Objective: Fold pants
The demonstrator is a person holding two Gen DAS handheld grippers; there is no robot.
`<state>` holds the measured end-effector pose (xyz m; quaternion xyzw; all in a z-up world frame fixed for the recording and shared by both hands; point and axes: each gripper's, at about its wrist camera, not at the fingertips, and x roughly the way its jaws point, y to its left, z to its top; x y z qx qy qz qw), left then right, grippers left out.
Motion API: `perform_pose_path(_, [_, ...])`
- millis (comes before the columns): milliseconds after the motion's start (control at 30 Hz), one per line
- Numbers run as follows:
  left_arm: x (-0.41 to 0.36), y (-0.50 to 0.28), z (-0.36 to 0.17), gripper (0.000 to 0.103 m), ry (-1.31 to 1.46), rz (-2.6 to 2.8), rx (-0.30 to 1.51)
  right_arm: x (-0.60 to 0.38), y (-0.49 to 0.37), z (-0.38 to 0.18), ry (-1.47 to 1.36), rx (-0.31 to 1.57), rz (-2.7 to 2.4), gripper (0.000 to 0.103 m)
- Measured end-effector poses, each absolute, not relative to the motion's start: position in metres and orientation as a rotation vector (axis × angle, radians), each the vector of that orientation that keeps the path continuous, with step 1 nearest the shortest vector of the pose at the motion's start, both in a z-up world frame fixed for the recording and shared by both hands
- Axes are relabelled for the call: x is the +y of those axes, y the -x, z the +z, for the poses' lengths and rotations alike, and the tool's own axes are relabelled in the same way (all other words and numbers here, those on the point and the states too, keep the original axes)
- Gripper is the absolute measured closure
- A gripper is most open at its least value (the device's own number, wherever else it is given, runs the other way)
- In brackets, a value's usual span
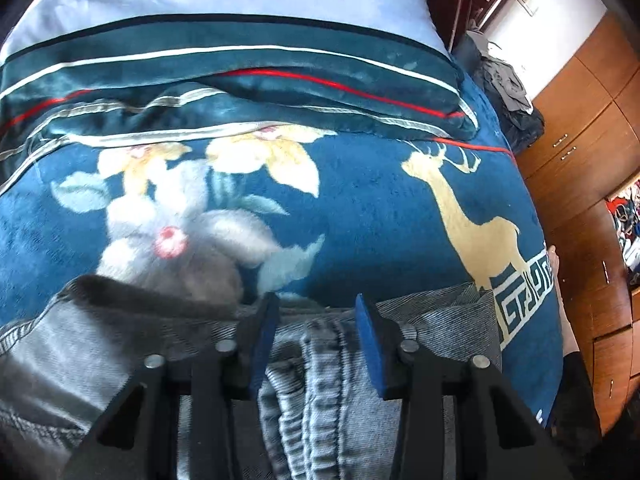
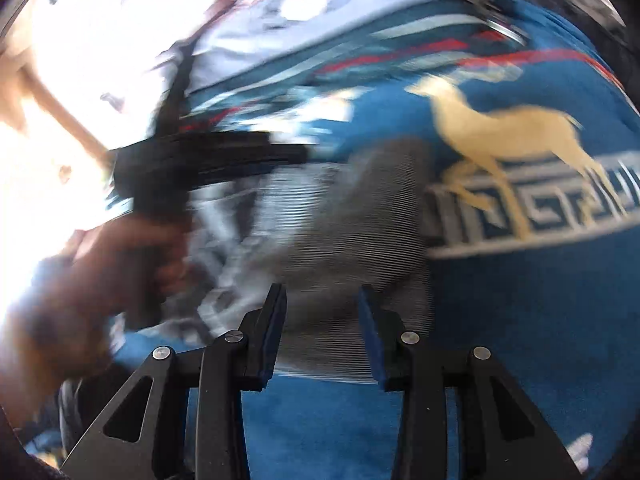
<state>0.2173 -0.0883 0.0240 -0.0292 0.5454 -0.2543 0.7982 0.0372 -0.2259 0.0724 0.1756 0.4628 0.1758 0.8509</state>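
Note:
Grey denim pants (image 1: pixel 320 360) lie on a blue blanket (image 1: pixel 380 220) with flowers and a gold deer. In the left wrist view my left gripper (image 1: pixel 316 304) is open, its fingers spread over a seam of the pants near their far edge. In the blurred right wrist view my right gripper (image 2: pixel 322 292) is open over a corner of the grey pants (image 2: pixel 352 232). The left gripper (image 2: pixel 208 156) and the hand holding it show at the left there, over the pants.
A folded teal striped blanket (image 1: pixel 240 92) and a pale pillow (image 1: pixel 224 4) lie at the far side of the bed. Wooden drawers (image 1: pixel 580 128) and a heap of dark clothes (image 1: pixel 508 88) stand to the right.

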Motion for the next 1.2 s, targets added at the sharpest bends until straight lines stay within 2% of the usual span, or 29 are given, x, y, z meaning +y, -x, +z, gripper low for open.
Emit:
perform_pose_path(67, [-0.085, -0.212, 0.028, 0.095, 0.084, -0.553, 1.139, -0.200, -0.032, 0.081, -0.301, 0.956, 0.498, 0.067])
perform_pose_path(333, [-0.050, -0.203, 0.041, 0.095, 0.198, -0.567, 1.126, -0.121, -0.022, 0.064, 0.060, 0.958, 0.567, 0.067])
perform_pose_path(367, [-0.049, -0.203, 0.040, 0.095, 0.197, -0.567, 1.135, -0.116, -0.024, 0.062, 0.098, 0.954, 0.545, 0.069])
perform_pose_path(500, [-0.048, -0.202, 0.034, 0.095, 0.213, -0.560, 1.169, -0.105, -0.027, 0.048, 0.198, 0.936, 0.457, 0.090])
perform_pose_path(600, [-0.046, -0.201, 0.038, 0.095, 0.222, -0.566, 1.169, -0.112, -0.019, 0.061, 0.146, 0.906, 0.463, 0.093])
perform_pose_path(767, [-0.035, -0.205, 0.040, 0.095, 0.208, -0.516, 1.165, -0.129, -0.006, 0.088, -0.023, 0.864, 0.576, 0.093])
perform_pose_path(967, [-0.043, -0.212, 0.008, 0.094, 0.133, -0.443, 1.222, -0.119, -0.014, 0.043, 0.022, 0.977, 0.571, 0.093])
perform_pose_path(1033, [-0.043, -0.212, 0.007, 0.094, 0.138, -0.437, 1.217, -0.121, -0.014, 0.038, 0.038, 0.964, 0.567, 0.092])
perform_pose_path(1133, [-0.035, -0.210, 0.019, 0.092, 0.174, -0.457, 1.187, -0.125, -0.012, 0.047, 0.030, 0.979, 0.562, 0.083])
perform_pose_path(1167, [-0.031, -0.207, 0.026, 0.092, 0.172, -0.456, 1.166, -0.131, -0.011, 0.054, -0.007, 0.980, 0.566, 0.076])
perform_pose_path(1200, [-0.027, -0.203, 0.035, 0.092, 0.158, -0.450, 1.136, -0.139, -0.009, 0.063, -0.056, 0.961, 0.570, 0.076])
